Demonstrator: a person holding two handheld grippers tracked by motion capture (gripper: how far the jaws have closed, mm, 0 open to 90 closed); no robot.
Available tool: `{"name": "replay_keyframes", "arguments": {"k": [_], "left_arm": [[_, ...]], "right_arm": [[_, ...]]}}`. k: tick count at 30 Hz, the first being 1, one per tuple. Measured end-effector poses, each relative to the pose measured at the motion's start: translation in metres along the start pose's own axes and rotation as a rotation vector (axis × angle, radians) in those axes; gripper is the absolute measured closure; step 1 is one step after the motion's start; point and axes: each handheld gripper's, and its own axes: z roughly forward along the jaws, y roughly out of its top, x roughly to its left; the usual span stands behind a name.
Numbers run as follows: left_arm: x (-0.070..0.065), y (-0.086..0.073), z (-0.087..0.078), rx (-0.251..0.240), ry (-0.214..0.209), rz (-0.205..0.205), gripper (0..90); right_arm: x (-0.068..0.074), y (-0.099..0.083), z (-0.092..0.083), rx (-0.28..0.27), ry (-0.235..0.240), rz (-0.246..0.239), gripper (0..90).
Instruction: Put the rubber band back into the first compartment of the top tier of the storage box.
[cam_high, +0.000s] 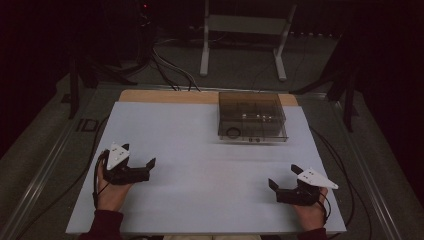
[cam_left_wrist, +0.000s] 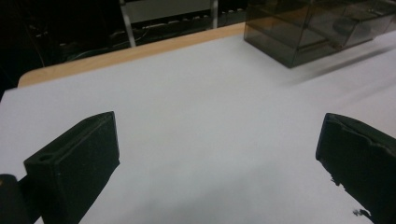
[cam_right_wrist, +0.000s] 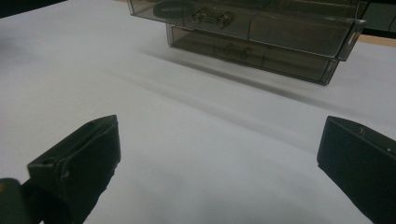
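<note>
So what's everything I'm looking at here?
drawer box: one, smoky see-through plastic, far side of the mat, right of the middle; small items inside, too dim to name
mat: one, pale grey-white, covers most of the table
table: one, wooden, a strip shows beyond the mat
stand: one, white metal, on the floor behind the table
cables: several, dark, on the floor behind the table
left gripper: one, black, near left, open
right gripper: one, black, near right, open

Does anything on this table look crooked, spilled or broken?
Hardly. The smoky plastic drawer box sits upright at the far side, and in the right gripper view its top drawer sticks out slightly past the lower one. No spills. Both tools, left and right, rest open and empty.
</note>
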Motion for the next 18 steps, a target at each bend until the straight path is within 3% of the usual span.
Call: {"name": "replay_keyframes", "arguments": {"k": [11, 18], "left_arm": [[0.006, -0.028, -0.019, -0.045, 0.026, -0.038, 0.5], [0.005, -0.036, -0.027, -0.06, 0.043, -0.044, 0.5]], "right_arm": [[-0.002, 0.001, 0.002, -0.006, 0.001, 0.007, 0.0], [-0.002, 0.002, 0.002, -0.008, 0.002, 0.005, 0.0]]}}
